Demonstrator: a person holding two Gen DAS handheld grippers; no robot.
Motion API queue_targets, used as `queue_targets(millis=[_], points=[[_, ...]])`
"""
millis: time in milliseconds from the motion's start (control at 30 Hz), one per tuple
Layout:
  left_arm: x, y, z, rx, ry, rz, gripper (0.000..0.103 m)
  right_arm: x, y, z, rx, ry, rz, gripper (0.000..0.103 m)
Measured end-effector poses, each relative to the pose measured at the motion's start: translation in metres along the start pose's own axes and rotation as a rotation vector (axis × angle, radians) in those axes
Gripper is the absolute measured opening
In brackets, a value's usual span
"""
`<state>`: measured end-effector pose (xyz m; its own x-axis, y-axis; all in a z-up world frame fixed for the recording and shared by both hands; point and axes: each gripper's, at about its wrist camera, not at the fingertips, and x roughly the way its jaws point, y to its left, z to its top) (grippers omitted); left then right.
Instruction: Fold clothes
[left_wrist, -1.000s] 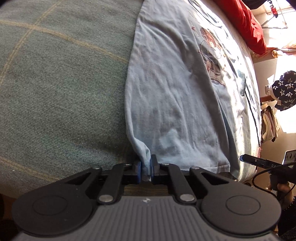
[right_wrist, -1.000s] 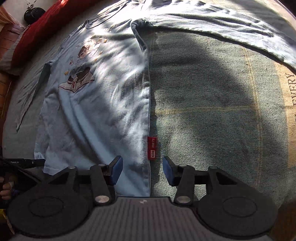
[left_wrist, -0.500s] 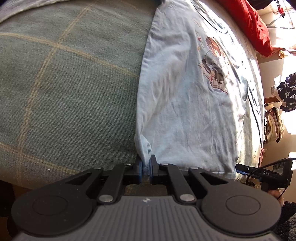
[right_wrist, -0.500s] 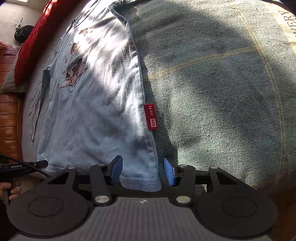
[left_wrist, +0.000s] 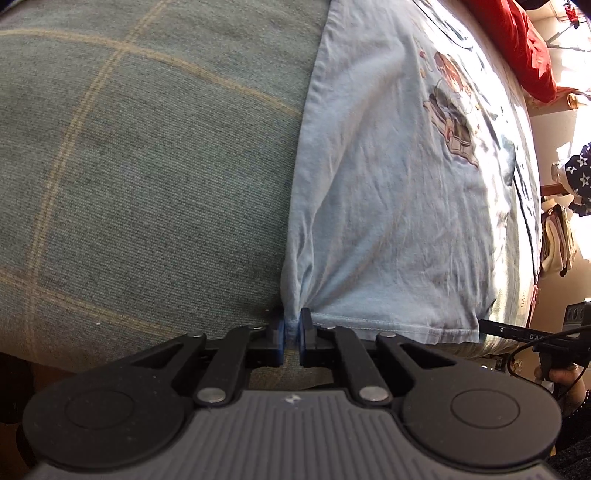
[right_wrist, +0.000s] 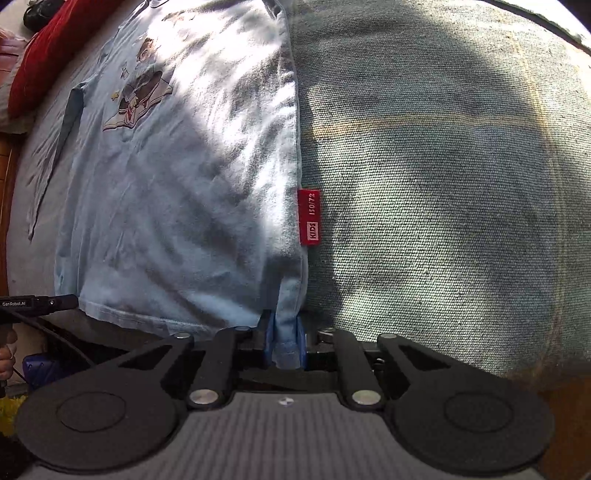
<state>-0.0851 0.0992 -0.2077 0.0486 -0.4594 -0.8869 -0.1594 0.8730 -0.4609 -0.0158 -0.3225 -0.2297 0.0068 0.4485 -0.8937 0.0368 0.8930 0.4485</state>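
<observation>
— Change since half a second ago?
— The right hand-held gripper (right_wrist: 285, 345), spread then, now pinches the near right hem corner of the light blue shirt (right_wrist: 192, 192). The left hand-held gripper (left_wrist: 291, 341) still pinches the near left corner.
— Pose? Where is the shirt?
— Both are low at the near edge, pointing far along the green bed cover (left_wrist: 147, 177). The shirt lies flat on it, red pillow (left_wrist: 524, 44) at the far end.

Black left gripper (left_wrist: 291, 338) and right gripper (right_wrist: 285, 345), blue pads, silver screws, ribbed grey bodies.
</observation>
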Motion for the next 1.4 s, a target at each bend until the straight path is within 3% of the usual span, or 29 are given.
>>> queue_targets(millis=[133, 300, 467, 600, 733, 800, 933, 967, 1067, 1133, 1200, 1233, 1300, 1400], points=[[-0.008, 0.001, -0.001, -0.01, -0.009, -0.026, 0.004, -0.004, -0.004, 0.0, 0.016, 0.003, 0.008, 0.007], [-0.019, 0.0, -0.001, 0.007, -0.012, -0.043, 0.004, -0.015, 0.004, 0.005, -0.033, 0.018, -0.043, 0.006], [-0.013, 0.003, 0.003, 0.053, 0.054, 0.065, 0.008, -0.027, 0.021, 0.009, -0.157, -0.043, -0.132, 0.012], [-0.032, -0.011, 0.003, 0.211, 0.003, 0.17, 0.009, -0.037, 0.036, 0.013, -0.255, -0.092, -0.202, 0.02], [-0.039, -0.046, 0.032, 0.413, -0.125, 0.209, 0.033, -0.047, 0.06, 0.027, -0.397, -0.187, -0.254, 0.033], [-0.04, -0.065, 0.05, 0.509, -0.185, 0.221, 0.039, -0.041, 0.078, 0.048, -0.478, -0.226, -0.244, 0.042], [-0.012, -0.11, 0.103, 0.697, -0.31, 0.205, 0.045, -0.018, 0.116, 0.096, -0.653, -0.335, -0.247, 0.046], [-0.003, -0.118, 0.117, 0.727, -0.335, 0.209, 0.045, -0.01, 0.119, 0.109, -0.65, -0.342, -0.244, 0.051], [0.022, -0.131, 0.136, 0.791, -0.342, 0.226, 0.047, 0.014, 0.13, 0.146, -0.639, -0.363, -0.235, 0.052], [0.034, -0.128, 0.133, 0.833, -0.324, 0.276, 0.047, 0.028, 0.136, 0.168, -0.633, -0.375, -0.23, 0.052], [0.035, -0.112, 0.116, 0.857, -0.311, 0.293, 0.05, 0.031, 0.129, 0.142, -0.64, -0.365, -0.248, 0.055], [0.033, -0.102, 0.103, 0.865, -0.309, 0.296, 0.057, 0.032, 0.126, 0.129, -0.644, -0.36, -0.257, 0.057], [0.024, -0.085, 0.076, 0.858, -0.291, 0.302, 0.062, 0.035, 0.119, 0.104, -0.651, -0.35, -0.274, 0.073], [0.011, -0.065, 0.036, 0.819, -0.25, 0.308, 0.063, 0.034, 0.106, 0.058, -0.619, -0.307, -0.288, 0.081]])
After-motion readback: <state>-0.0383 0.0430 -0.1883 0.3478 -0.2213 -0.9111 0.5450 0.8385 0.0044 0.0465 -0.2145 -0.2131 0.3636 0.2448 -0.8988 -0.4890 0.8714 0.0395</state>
